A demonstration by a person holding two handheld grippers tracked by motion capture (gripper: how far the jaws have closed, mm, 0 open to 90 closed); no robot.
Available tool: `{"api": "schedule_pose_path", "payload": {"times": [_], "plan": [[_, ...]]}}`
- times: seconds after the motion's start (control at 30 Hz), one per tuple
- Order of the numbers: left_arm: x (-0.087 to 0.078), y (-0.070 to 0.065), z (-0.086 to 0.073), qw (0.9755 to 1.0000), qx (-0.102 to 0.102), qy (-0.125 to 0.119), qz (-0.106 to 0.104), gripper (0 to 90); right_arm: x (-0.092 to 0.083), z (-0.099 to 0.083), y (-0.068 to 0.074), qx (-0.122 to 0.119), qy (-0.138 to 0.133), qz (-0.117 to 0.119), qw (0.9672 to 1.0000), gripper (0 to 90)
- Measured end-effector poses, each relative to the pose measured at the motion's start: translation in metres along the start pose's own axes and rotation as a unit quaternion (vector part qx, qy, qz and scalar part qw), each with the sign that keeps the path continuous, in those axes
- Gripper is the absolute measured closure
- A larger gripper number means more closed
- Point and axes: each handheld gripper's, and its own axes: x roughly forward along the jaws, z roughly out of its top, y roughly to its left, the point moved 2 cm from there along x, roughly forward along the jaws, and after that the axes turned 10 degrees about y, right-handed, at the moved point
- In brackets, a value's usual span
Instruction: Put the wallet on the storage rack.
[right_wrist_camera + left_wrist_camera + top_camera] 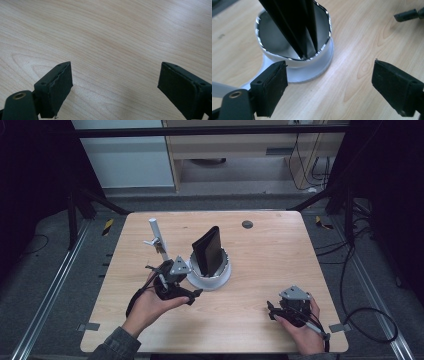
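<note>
Left gripper [192,295]: jaws wide apart, nothing between them, just beside white round holder [220,275]. Black folded leather wallet [209,251] stands tilted inside the holder. Right gripper [272,311]: jaws apart, empty, over light wooden table [260,250].

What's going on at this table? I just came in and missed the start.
A person holds a gripper in each hand at a wooden table. The left gripper sits open beside a white cup-like holder, nothing between its fingers. A black wallet stands upright in that holder. The right gripper rests open over bare wood, away from the holder. A white post stands behind the left hand.
</note>
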Motion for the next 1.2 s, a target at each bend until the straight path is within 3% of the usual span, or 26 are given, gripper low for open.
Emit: {"api": "schedule_pose_path", "payload": {"times": [0.3,0.43,0.57,0.83,1.0,1.1,1.2], "plan": [[0.025,0.000,-0.031,0.9997,-0.013,0.015,-0.015,8.3,0.000,0.000,0.000,0.001,0.000,-0.001,1.0000,11.8],[0.034,0.006,-0.054,0.9989,-0.035,0.023,-0.019,8.0,0.001,0.000,0.001,0.002,0.001,0.001,1.0000,11.3],[0.040,0.013,-0.078,0.9982,-0.052,0.031,0.000,8.1,0.001,0.000,0.002,0.000,0.002,0.006,1.0000,10.0],[0.049,0.036,-0.129,0.9935,-0.102,0.037,0.037,8.5,0.005,0.000,0.004,0.009,0.009,0.033,0.9994,7.5],[0.051,0.047,-0.140,0.9901,-0.131,0.026,0.045,8.4,0.015,-0.002,0.002,0.027,0.025,0.064,0.9972,6.4],[0.054,0.047,-0.142,0.9903,-0.129,0.007,0.052,4.4,0.021,-0.003,0.001,0.028,0.040,0.072,0.9962,4.3],[0.056,0.048,-0.145,0.9905,-0.127,-0.008,0.051,0.6,0.025,-0.003,-0.001,0.035,0.036,0.083,0.9953,3.2]]}}
